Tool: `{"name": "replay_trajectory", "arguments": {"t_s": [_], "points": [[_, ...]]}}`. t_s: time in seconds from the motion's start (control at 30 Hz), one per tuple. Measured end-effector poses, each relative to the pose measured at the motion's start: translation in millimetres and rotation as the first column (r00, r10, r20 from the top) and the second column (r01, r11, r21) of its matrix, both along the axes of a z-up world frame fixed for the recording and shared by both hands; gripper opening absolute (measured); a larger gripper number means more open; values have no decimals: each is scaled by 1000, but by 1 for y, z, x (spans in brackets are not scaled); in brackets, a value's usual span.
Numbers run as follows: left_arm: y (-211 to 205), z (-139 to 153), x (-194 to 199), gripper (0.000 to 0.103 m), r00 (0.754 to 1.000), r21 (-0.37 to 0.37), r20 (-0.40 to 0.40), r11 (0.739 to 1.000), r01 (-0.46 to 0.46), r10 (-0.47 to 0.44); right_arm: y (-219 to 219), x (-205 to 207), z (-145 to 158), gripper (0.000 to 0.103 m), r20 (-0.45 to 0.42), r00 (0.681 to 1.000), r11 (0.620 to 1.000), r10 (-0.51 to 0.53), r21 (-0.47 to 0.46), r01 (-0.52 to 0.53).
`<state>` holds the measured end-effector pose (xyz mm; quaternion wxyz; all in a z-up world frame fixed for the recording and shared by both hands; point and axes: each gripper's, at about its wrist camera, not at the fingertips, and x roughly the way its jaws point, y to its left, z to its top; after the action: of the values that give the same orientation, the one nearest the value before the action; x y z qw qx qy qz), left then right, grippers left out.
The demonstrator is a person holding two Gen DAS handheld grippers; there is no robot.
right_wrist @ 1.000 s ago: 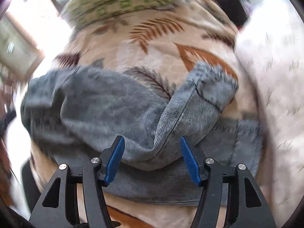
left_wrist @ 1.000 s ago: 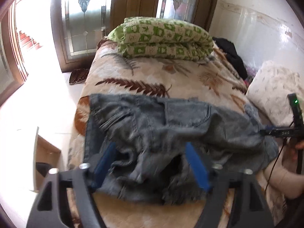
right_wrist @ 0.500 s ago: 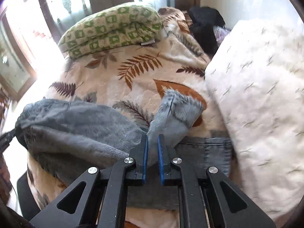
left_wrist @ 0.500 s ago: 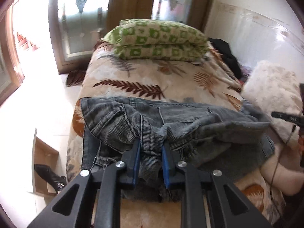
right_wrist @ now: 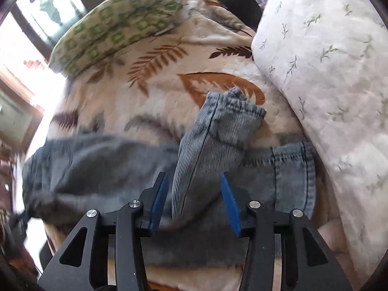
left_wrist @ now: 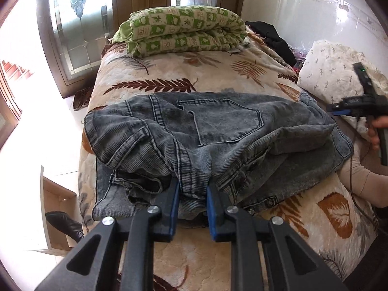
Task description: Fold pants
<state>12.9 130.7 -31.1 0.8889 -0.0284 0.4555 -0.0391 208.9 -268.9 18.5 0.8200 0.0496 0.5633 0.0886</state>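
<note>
The pants [left_wrist: 213, 131] are grey denim and lie across the near end of the bed [left_wrist: 194, 77], partly doubled over, with a back pocket facing up. The cloth looks thick and soft; I judge it rather heavy, it sags and makes bulky ridges, and it is not slippery or fragile. Good places to hold are the strong sewn parts: the waistband, the side seams and the hem.

The left gripper [left_wrist: 192, 196] is at 6 o'clock of the garment and is clenched on a bunched waistband seam, the blue pads pressing the fold from both sides. In the right wrist view, the right gripper [right_wrist: 194, 196] has its fingers spread apart; the leg end [right_wrist: 218, 131] stands up between them, but the pads do not seem to press it.

At 12 o'clock lies a green folded quilt [left_wrist: 184, 31], and at 3 o'clock a white pillow [left_wrist: 334, 72]
</note>
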Motion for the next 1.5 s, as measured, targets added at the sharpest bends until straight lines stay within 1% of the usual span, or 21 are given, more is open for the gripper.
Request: {"name": "replay_trajectory", "arguments": {"t_s": [0.13,0.17,0.2,0.3,0.37,0.47,0.57,0.63,0.73,0.8,0.83,0.87,0.9,0.97,1.03,1.07,1.17,1.27,1.33,1.4,1.5], "points": [[1,0,2,22,1000,-6,-1,1000,-7,7,1,35,-22,44,-47,994,995,-100,15,101],[0,1,2,22,1000,1,-1,1000,-4,4,0,41,-27,35,-52,992,993,-114,7,114],[0,1,2,22,1000,9,-1,1000,1,-1,1,49,-33,11,-61,991,993,-118,-41,115],[1,4,1,22,1000,18,1,1000,18,-18,2,49,-32,9,-53,995,992,-82,-104,76],[2,6,-1,22,1000,18,3,999,27,-27,2,36,-14,9,-8,1000,986,-25,-165,23],[1,7,-5,22,999,27,5,999,41,-42,-14,17,3,8,-13,1000,977,8,-211,-10],[-1,5,-11,22,998,46,-7,997,58,-58,-29,-8,2,8,-70,996,952,54,-296,-72],[-4,0,-15,22,997,61,-26,996,72,-71,-40,-30,-7,8,-127,989,943,70,-316,-108],[-7,-5,-17,23,995,95,-48,991,93,-89,-46,-52,-25,8,-188,979,940,84,-311,-141],[-7,-8,-18,24,993,95,-67,990,103,-97,-43,-62,-40,11,-239,965,937,108,-300,-179],[-7,-7,-18,28,992,98,-78,989,108,-101,-43,-63,-44,11,-254,961,937,110,-297,-185],[-7,-5,-19,31,991,104,-80,988,114,-106,-43,-65,-46,18,-257,960,937,109,-295,-185],[-7,-1,-22,32,990,112,-77,986,123,-115,-43,-65,-45,33,-258,960,937,109,-296,-186],[-6,9,-30,43,988,123,-71,982,146,-138,-45,-64,-37,43,-244,964,940,102,-292,-173],[-2,23,-40,51,985,112,-51,979,169,-165,-45,-63,-23,44,-227,967,937,117,-298,-184],[-1,31,-42,53,984,110,-35,978,175,-172,-45,-62,-16,44,-214,968,936,130,-296,-191],[-5,55,-38,53,984,86,11,980,178,-180,-46,-48,6,48,-142,978,942,155,-277,-189],[-22,73,-13,56,979,19,63,981,191,-192,-47,-28,11,51,-86,987,960,138,-233,-154],[-41,73,10,56,977,-18,75,979,203,-201,-47,-14,8,51,-63,991,965,120,-226,-131],[-68,66,41,56,972,-28,70,973,227,-225,-41,6,-5,51,-56,993,966,102,-234,-112],[-108,45,85,56,968,-33,29,967,251,-250,-37,36,-26,51,-52,994,948,92,-300,-104]]}}
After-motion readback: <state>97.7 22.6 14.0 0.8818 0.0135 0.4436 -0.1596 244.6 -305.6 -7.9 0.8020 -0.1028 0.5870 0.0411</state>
